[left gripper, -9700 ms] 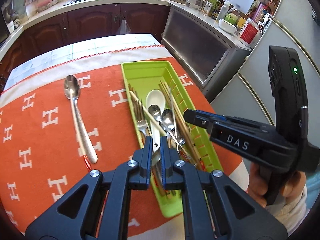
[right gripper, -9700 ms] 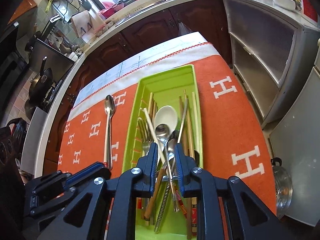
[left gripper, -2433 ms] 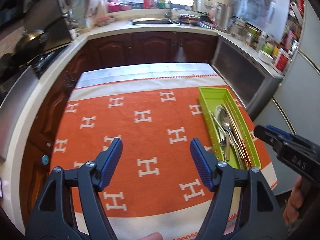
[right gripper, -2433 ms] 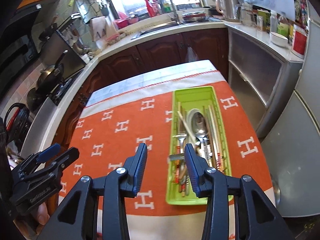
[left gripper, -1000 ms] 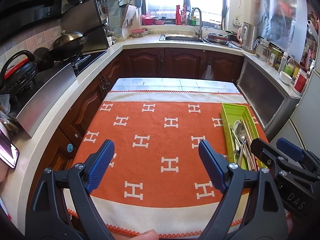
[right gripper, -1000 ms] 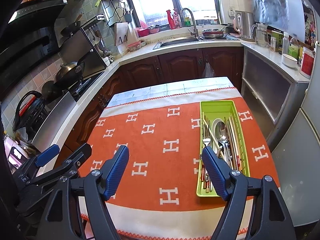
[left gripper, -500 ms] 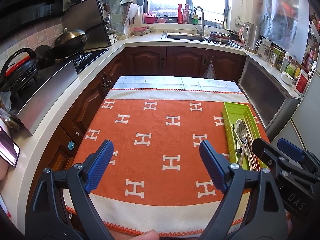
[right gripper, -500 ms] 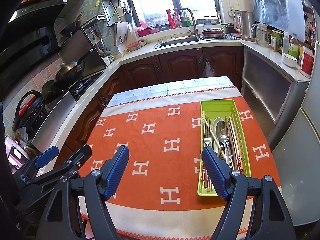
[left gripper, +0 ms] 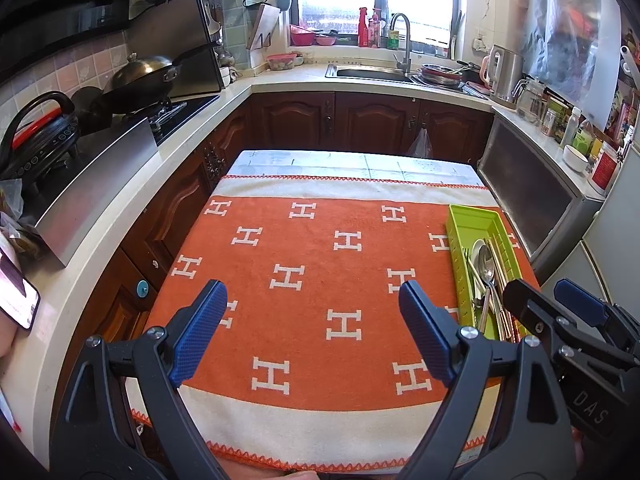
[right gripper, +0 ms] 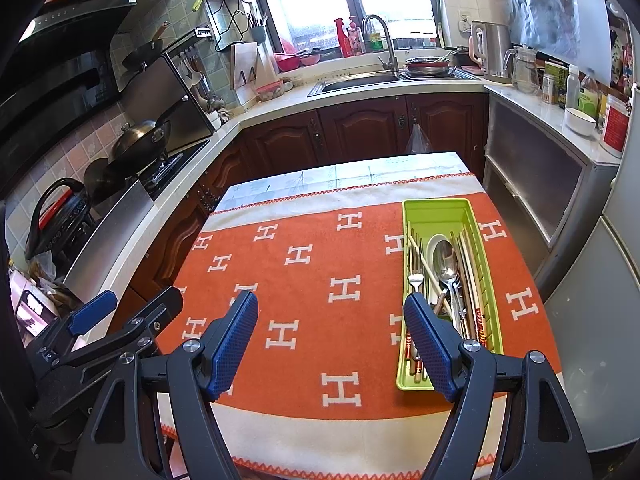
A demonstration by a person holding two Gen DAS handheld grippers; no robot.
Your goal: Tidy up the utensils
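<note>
Right wrist view: an orange cloth (right gripper: 312, 280) covers the table; on its right side lies a green tray (right gripper: 440, 210) holding spoons (right gripper: 446, 258), a fork (right gripper: 415, 280) and chopsticks (right gripper: 470, 264). Right gripper (right gripper: 330, 340) and left gripper (left gripper: 312, 330) hang above the cloth, fingers wide apart, holding nothing.
</note>
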